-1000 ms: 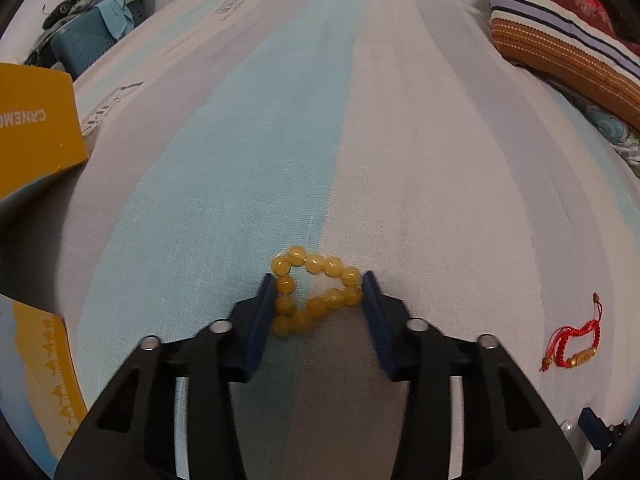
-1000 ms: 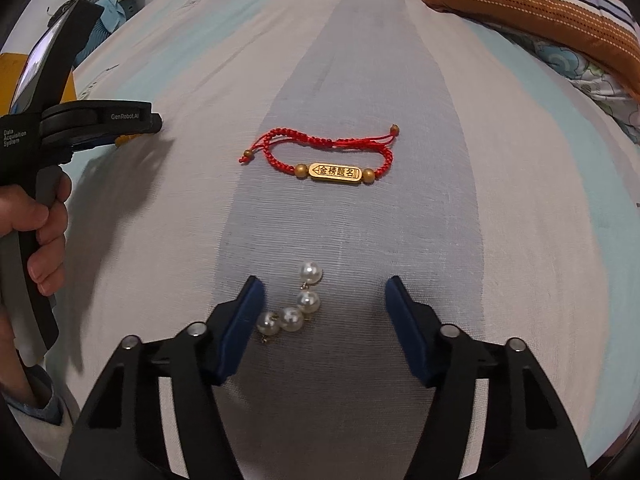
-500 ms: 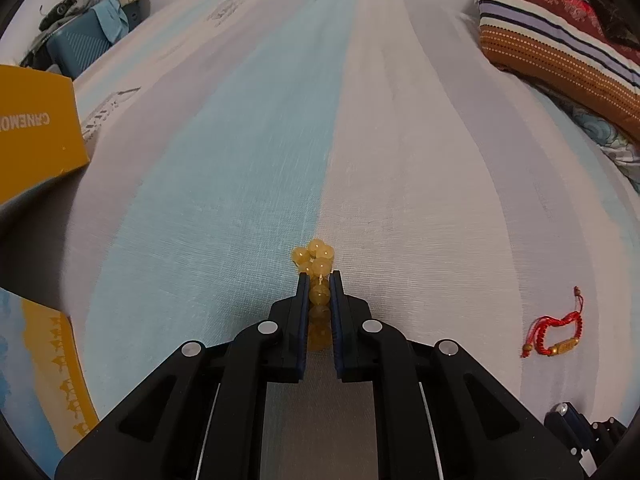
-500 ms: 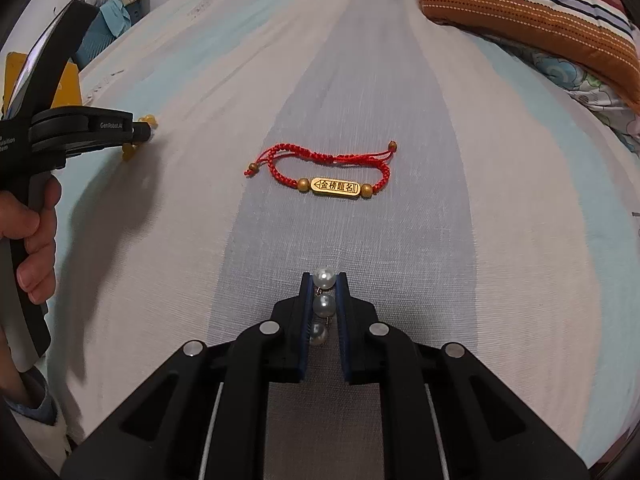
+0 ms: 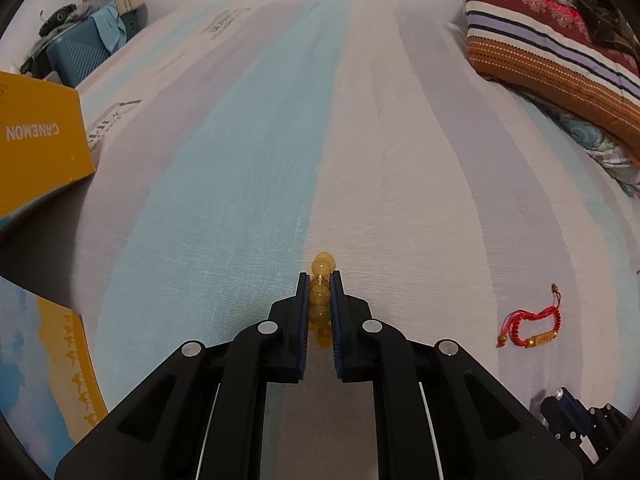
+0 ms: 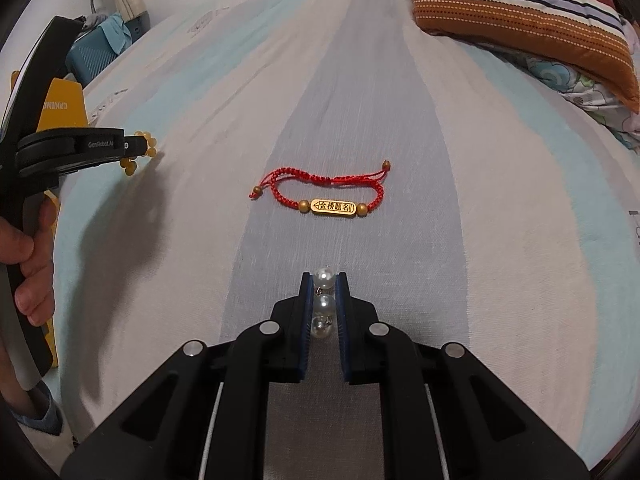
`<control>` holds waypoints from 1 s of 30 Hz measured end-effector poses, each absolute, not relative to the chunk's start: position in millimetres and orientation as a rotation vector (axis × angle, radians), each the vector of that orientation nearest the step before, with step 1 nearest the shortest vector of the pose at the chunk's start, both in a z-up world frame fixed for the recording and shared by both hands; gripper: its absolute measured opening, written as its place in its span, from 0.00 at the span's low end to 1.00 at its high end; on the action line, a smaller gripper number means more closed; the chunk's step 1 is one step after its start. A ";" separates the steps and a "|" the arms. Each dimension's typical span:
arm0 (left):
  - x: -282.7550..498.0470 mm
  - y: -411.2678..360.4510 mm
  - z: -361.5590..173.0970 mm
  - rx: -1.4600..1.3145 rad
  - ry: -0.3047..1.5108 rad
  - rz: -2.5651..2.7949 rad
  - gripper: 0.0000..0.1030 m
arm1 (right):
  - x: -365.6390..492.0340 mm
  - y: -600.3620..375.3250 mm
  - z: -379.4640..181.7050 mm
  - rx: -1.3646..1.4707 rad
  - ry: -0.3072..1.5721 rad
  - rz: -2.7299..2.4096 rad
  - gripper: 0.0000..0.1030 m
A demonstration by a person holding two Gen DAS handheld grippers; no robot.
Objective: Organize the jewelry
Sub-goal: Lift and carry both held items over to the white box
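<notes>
Because I am clearing loose pieces off the bed (image 6: 460, 240), I am pinching the amber bead bracelet (image 5: 320, 292) between the left fingers (image 5: 335, 300) and the pearl string (image 6: 323, 304) between the right fingers (image 6: 341, 304), leaving the red cord bracelet (image 6: 332, 196) lying ahead of the right tips.

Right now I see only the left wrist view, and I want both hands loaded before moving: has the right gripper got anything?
Observer: Yes. The right gripper has just been closing its fingers, which now pinch the pearls, three showing between them.
Operator: Is my yellow bead bracelet fully inside the fingers?
Observer: No. Part of the yellow bead bracelet hangs below the left gripper.
</notes>
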State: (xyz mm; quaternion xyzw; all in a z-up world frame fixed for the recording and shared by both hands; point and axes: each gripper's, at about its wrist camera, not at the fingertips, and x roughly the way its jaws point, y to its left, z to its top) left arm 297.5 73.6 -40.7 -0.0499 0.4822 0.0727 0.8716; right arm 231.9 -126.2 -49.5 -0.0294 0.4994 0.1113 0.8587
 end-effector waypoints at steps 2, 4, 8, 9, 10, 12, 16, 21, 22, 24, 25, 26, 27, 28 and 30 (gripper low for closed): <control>296.3 72.8 -38.3 -0.103 1.004 0.149 0.09 | 231.3 -126.6 -48.3 -0.059 1.046 0.233 0.10; 294.3 71.8 -35.9 -0.102 1.001 0.145 0.09 | 230.9 -126.7 -48.3 -0.059 1.044 0.233 0.10; 291.1 71.7 -32.2 -0.103 0.996 0.145 0.09 | 230.5 -128.5 -46.6 -0.051 1.041 0.238 0.10; 289.3 71.5 -31.3 -0.103 0.996 0.146 0.09 | 230.3 -129.6 -45.3 -0.049 1.038 0.241 0.10; 287.5 71.0 -30.4 -0.103 0.996 0.147 0.09 | 230.3 -131.0 -44.1 -0.047 1.036 0.242 0.10; 283.3 68.0 -28.9 -0.096 0.997 0.143 0.09 | 229.7 -133.0 -40.9 -0.042 1.027 0.244 0.10; 275.8 60.3 -26.8 -0.082 1.006 0.133 0.09 | 228.9 -136.5 -32.7 -0.031 1.016 0.241 0.10; 262.7 50.8 -18.3 -0.063 1.011 0.120 0.09 | 225.8 -139.1 -25.2 -0.021 1.012 0.233 0.10; 259.7 50.0 -16.1 -0.063 1.011 0.119 0.09 | 224.6 -138.7 -21.7 -0.018 1.005 0.230 0.10; 253.1 48.5 -11.1 -0.058 1.009 0.119 0.09 | 225.2 -139.8 -17.2 -0.019 0.999 0.233 0.10; 249.7 48.0 -8.7 -0.055 1.008 0.120 0.09 | 224.6 -139.1 -13.8 -0.016 0.995 0.231 0.10; 245.6 47.4 -5.9 -0.052 1.005 0.119 0.09 | 224.1 -138.7 -10.7 -0.017 0.991 0.229 0.10; 241.9 47.3 -3.3 -0.051 1.003 0.119 0.09 | 223.6 -138.3 -7.3 -0.018 0.987 0.228 0.10; 238.9 46.1 -1.4 -0.048 1.001 0.118 0.09 | 222.1 -137.6 -4.6 -0.017 0.983 0.226 0.10; 232.0 45.9 3.8 -0.047 0.998 0.119 0.09 | 220.2 -136.4 4.4 -0.015 0.973 0.221 0.10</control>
